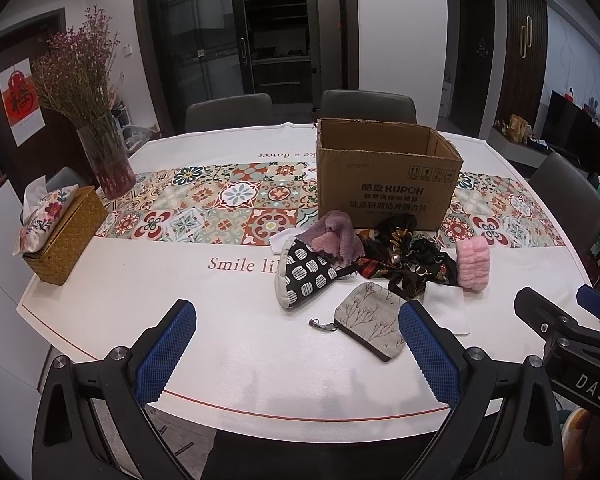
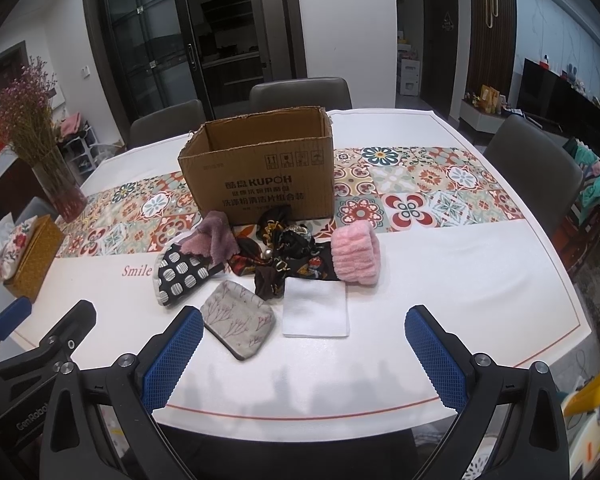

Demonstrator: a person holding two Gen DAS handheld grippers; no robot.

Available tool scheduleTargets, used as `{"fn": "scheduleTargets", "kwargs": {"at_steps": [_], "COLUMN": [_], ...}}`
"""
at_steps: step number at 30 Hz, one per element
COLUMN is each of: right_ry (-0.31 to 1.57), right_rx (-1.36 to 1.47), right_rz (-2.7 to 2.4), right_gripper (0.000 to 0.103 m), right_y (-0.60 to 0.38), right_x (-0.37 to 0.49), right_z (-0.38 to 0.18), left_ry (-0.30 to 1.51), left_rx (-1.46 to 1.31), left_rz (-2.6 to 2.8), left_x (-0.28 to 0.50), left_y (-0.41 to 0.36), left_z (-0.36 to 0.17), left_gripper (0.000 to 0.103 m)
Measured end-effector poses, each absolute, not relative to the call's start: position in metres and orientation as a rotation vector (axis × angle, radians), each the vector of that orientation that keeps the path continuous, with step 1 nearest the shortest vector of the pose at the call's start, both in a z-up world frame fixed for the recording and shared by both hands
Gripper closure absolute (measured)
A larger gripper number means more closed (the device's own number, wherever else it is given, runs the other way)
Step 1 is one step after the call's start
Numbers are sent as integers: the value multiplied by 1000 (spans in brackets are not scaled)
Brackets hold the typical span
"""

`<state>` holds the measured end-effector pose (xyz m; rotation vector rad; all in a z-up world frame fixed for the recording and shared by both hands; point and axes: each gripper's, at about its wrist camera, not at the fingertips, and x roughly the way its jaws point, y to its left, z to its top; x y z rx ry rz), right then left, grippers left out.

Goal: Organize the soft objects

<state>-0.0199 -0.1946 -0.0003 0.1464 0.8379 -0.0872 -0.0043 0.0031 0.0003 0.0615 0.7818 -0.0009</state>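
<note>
An open cardboard box [image 1: 388,174] [image 2: 260,172] stands on the patterned runner. In front of it lie soft things: a mauve fuzzy cloth [image 2: 212,238], a black pouch with white dots [image 2: 180,274], a dark patterned scarf [image 2: 288,254], a pink fluffy band [image 2: 356,252], a grey floral zip pouch [image 2: 238,324] [image 1: 370,320] and a folded white cloth [image 2: 315,312]. My left gripper [image 1: 298,320] hovers open near the table's front edge, left of the grey pouch. My right gripper [image 2: 304,324] is open too, with the grey pouch and white cloth just ahead of it.
A glass vase of dried flowers [image 1: 102,152] and a woven tissue box [image 1: 66,232] stand at the table's left end. Grey chairs [image 2: 300,92] ring the far and right sides. The white tabletop [image 2: 440,272] has bare room to the right of the pile.
</note>
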Motion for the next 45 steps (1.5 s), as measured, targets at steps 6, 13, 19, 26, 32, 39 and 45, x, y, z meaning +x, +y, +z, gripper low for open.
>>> {"fn": "scheduleTargets", "kwargs": {"at_steps": [6,13,19,26,32,39,45], "right_ry": [837,836,830,832,833,853,879], "right_rx": [145,143,141,131,124,109,93], "right_rz": [-87,-85,-85,-78,-81,-80,-86], "right_gripper": [1,1,1,1,1,1,1], "right_y": [-195,-194,-193,-192,-190,-187,-185], "right_x": [-20,-19,-20,-18,-14,2,24], "right_z": [0,2,4,4,-2,-16,-32], "left_ry": [780,773,766,759,774,798,825], "left_rx": [63,64,64,64,67,83,97], "left_rz": [-2,-2,-2,7,17,24,17], "left_x": [-4,-2,-2,-5,0,15,36], "left_y": [3,3,3,5,8,9,9], "left_z": [1,7,8,7,-2,-16,-36], "left_gripper": [0,0,0,0,0,0,0]}}
